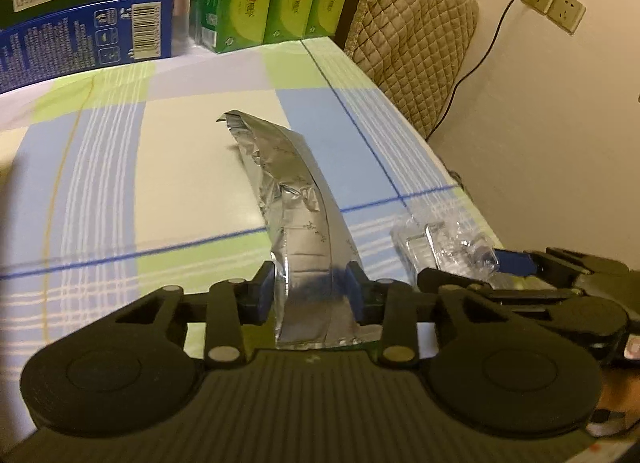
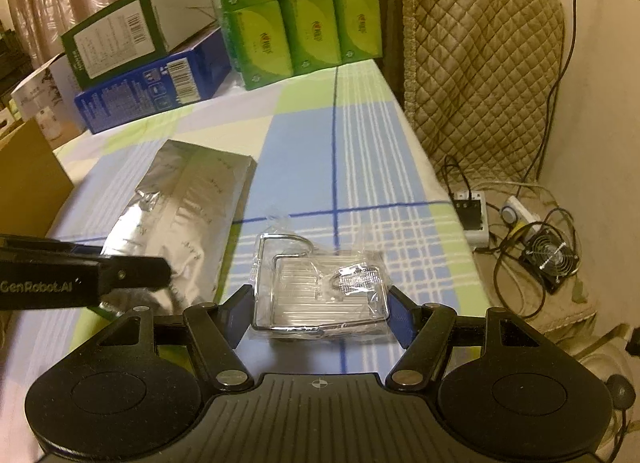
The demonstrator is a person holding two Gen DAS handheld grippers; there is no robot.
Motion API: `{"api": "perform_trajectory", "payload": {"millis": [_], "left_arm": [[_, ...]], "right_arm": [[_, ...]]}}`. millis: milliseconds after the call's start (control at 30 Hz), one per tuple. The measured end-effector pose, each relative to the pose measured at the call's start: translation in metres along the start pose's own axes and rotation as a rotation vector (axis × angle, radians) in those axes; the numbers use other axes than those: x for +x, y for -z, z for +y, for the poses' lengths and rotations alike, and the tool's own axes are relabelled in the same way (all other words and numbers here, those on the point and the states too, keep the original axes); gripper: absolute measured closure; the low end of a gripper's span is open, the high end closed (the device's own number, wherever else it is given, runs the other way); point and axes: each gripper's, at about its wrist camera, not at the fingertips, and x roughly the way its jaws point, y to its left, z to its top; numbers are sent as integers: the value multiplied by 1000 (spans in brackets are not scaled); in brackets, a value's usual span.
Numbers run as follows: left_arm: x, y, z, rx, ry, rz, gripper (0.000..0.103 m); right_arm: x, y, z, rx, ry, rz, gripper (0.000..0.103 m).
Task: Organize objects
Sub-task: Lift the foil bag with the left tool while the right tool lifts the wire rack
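Note:
My left gripper (image 1: 312,289) is shut on the near end of a silver foil pouch (image 1: 294,203), which stands on edge and bends away over the checked tablecloth (image 1: 180,167). The pouch also shows in the right wrist view (image 2: 180,215), with the left gripper (image 2: 132,273) at its near end. My right gripper (image 2: 322,313) has its blue pads on both sides of a clear plastic packet holding a wire rack (image 2: 320,287). The packet lies on the cloth near the right table edge. It also shows in the left wrist view (image 1: 440,251), with the right gripper (image 1: 516,263) beside it.
A blue box (image 2: 152,91) with a green-and-white box (image 2: 120,35) on top stands at the back left. Stacked green tissue packs (image 2: 300,11) stand at the back. A quilted chair (image 2: 480,71) is beyond the right edge. Power strips, cables and a small fan (image 2: 548,259) lie on the floor.

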Motion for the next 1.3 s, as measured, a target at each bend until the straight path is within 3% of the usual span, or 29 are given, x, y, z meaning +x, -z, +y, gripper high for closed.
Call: {"api": "perform_trajectory", "payload": {"millis": [400, 533, 600, 833, 1067, 1300], "left_arm": [[-76, 58, 1, 92, -61, 111, 75], [-89, 67, 7, 57, -94, 113, 71], [-94, 65, 8, 44, -114, 97, 54], [-80, 47, 2, 81, -149, 135, 35], [-41, 32, -1, 88, -123, 232, 36], [-20, 24, 3, 74, -112, 300, 50]], "right_arm": [[-53, 30, 33, -38, -50, 12, 37], [-69, 35, 38, -41, -59, 3, 37], [-74, 36, 38, -39, -59, 2, 37], [-81, 33, 33, -17, -59, -9, 37], [-74, 31, 24, -4, -44, -4, 37], [-64, 31, 19, 3, -51, 11, 37]]}}
